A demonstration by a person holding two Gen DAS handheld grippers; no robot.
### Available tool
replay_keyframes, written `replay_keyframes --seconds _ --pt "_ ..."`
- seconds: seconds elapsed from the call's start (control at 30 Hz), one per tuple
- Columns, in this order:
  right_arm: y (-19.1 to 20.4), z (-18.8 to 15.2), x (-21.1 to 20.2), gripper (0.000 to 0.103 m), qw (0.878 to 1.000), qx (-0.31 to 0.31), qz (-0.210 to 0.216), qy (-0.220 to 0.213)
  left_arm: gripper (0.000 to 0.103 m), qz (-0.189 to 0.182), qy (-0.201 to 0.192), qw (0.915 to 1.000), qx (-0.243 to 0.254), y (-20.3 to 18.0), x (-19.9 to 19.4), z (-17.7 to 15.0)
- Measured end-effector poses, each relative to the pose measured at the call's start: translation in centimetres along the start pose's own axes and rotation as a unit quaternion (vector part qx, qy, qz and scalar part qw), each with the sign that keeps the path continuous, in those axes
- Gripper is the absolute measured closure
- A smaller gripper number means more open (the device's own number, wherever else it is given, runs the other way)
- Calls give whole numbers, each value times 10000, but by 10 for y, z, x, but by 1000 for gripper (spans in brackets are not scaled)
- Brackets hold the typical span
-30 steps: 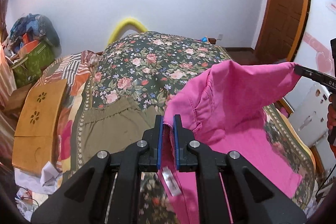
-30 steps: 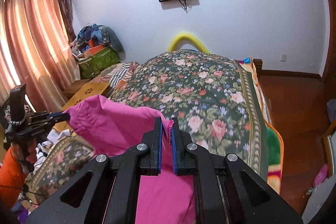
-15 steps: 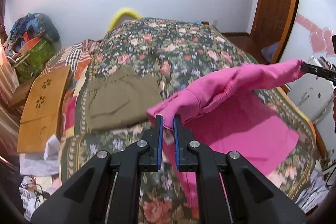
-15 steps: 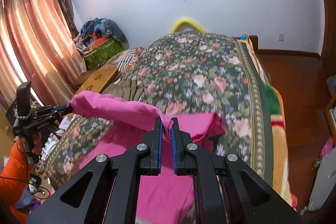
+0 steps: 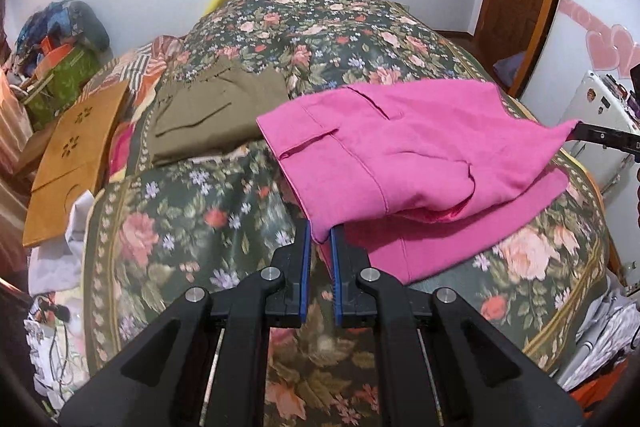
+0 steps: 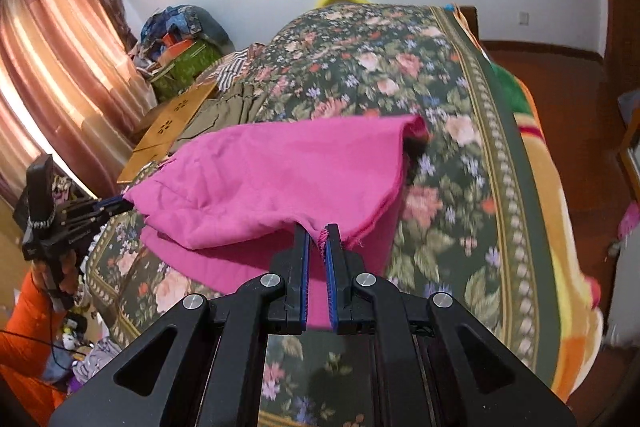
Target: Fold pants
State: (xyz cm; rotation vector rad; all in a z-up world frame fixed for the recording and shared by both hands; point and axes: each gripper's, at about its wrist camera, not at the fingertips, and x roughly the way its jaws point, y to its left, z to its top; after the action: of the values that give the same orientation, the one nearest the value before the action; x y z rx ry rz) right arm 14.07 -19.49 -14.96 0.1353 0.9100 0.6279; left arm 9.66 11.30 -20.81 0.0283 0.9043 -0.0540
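Pink pants (image 5: 400, 163) have dropped from mid-air onto the floral bedspread (image 5: 200, 219), upper half doubled over the lower. Left tool (image 5: 320, 239) and right tool (image 6: 316, 239) each pinch a corner; the fold looks nearly laid.

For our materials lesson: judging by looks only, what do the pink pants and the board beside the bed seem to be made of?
Pink pants: seemingly woven cotton-like cloth, matte; it drapes softly, with stitched seams and a frayed edge by the right tool.
Board: probably wood or bamboo, smooth light-brown finish, with cut-out flower holes.
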Motion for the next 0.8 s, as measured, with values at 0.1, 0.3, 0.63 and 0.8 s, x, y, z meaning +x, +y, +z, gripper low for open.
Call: replay_keyframes --seconds 0.1,0.3,0.63,0.8 --pt "-6 -7 -3 96 9999 129 -49 -11 95 -34 38 10000 -54 1 0 -6" --pt "-14 -14 -12 96 9998 99 -155 -41 95 -57 98 9999 -21 -2 -1 -15" --pt "-5 -14 0 93 9991 -89 -339 254 94 81 333 9994 5 0 0 -35" --pt "15 4 3 82 9994 -293 -167 116 94 133 74 9998 -156 10 -23 -19"
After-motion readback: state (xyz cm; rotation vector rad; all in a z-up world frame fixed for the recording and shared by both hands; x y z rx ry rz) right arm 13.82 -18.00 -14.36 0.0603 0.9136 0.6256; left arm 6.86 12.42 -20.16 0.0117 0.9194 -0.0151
